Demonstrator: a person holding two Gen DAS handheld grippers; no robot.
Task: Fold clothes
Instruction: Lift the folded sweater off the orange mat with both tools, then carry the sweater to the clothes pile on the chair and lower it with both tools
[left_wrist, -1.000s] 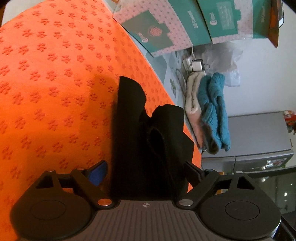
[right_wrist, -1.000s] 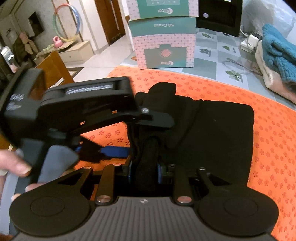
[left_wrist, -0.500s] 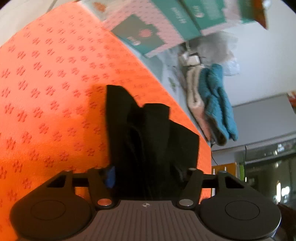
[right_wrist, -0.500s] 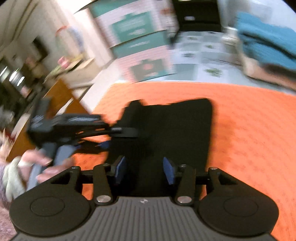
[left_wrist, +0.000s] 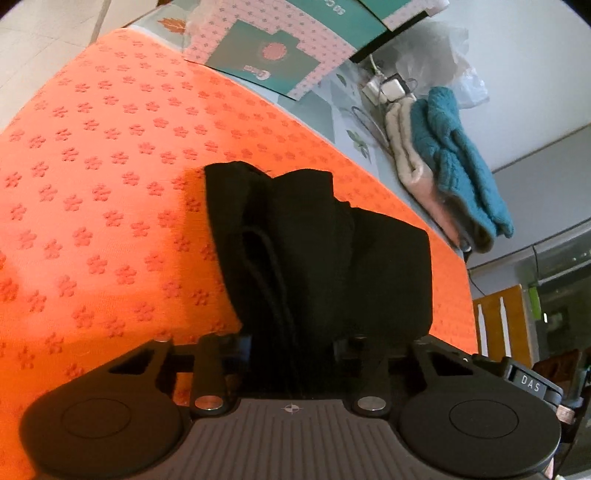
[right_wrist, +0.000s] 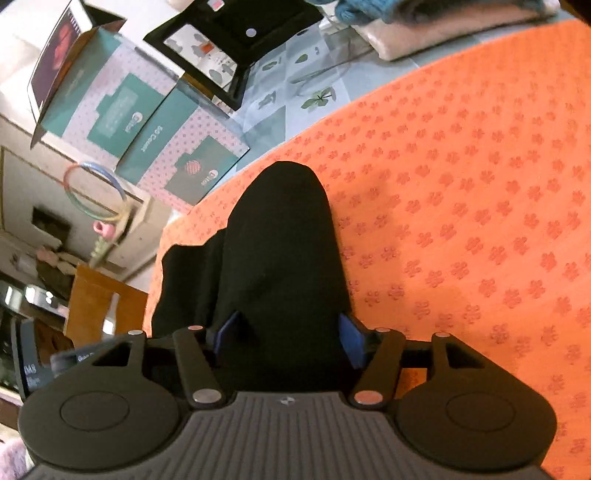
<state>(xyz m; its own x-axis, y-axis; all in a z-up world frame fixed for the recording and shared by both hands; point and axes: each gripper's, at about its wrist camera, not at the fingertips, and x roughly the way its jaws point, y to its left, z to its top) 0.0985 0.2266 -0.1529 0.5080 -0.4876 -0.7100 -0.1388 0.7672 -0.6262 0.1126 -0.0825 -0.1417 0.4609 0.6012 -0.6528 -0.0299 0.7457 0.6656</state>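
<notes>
A black garment (left_wrist: 317, 240) lies bunched and partly folded on the orange flower-patterned mat (left_wrist: 110, 184). My left gripper (left_wrist: 291, 343) has a thick fold of it filling the gap between its jaws, which are closing on it. In the right wrist view the same black garment (right_wrist: 280, 229) runs away from me across the mat (right_wrist: 480, 184). My right gripper (right_wrist: 290, 332) straddles its near end, its jaws opening. Its blue pads (right_wrist: 351, 339) stand at the cloth's two sides. The left gripper's body (right_wrist: 37, 365) shows at the lower left.
Pink-and-teal boxes (left_wrist: 266, 55) (right_wrist: 192, 162) stand past the mat's far edge. A folded teal and pink pile (left_wrist: 454, 158) (right_wrist: 424, 33) lies on the tablecloth beside a white charger (left_wrist: 388, 86). A black frame (right_wrist: 236, 33) leans behind the boxes. A wooden chair (right_wrist: 99, 299) stands off the table.
The left jaws have narrowed onto the fold of black cloth. The right jaws have let go and widened, and the right gripper has slid along the garment away from the left one, rolling.
</notes>
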